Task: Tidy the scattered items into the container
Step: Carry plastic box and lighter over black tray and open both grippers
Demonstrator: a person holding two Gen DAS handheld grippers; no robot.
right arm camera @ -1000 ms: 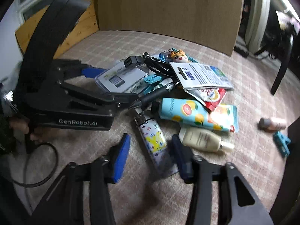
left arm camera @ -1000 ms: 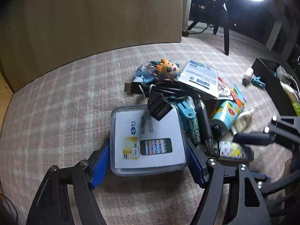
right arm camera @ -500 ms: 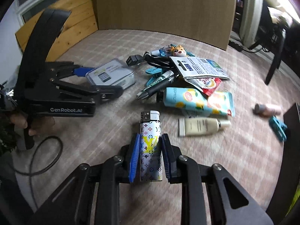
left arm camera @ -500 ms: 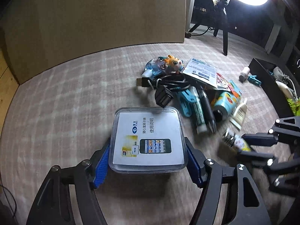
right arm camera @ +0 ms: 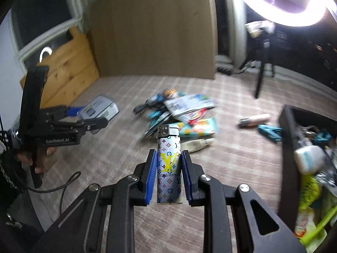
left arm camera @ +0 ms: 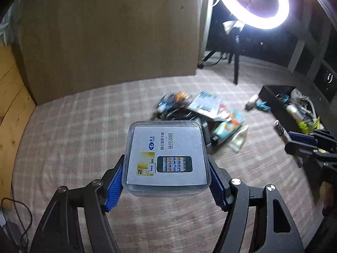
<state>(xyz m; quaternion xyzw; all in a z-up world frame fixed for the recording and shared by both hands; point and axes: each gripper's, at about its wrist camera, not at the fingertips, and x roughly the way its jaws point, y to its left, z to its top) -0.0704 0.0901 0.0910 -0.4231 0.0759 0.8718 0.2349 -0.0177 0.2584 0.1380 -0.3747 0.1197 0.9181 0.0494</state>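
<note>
A clear plastic box [left arm camera: 167,155] with a printed phone card sits level, above the carpet. A monogram-patterned lighter [right arm camera: 169,166] stands upright left of the black container [right arm camera: 289,147]

**Around the checked carpet**

We see a lit ring lamp [left arm camera: 252,4] on a dark stand [left arm camera: 236,63] past the carpet's [left arm camera: 84,126] far edge, a brown board [left arm camera: 105,38] upright along it, and pale wood panelling [right arm camera: 69,67] at the left.

Room dim overall; main light is a ring lamp [left arm camera: 253,2] top right, blown out w/ heavy glare in both views. Floor clutter [right arm camera: 179,113] smeared by motion blur. Strong fisheye bending and dark vignette at the edges.
</note>
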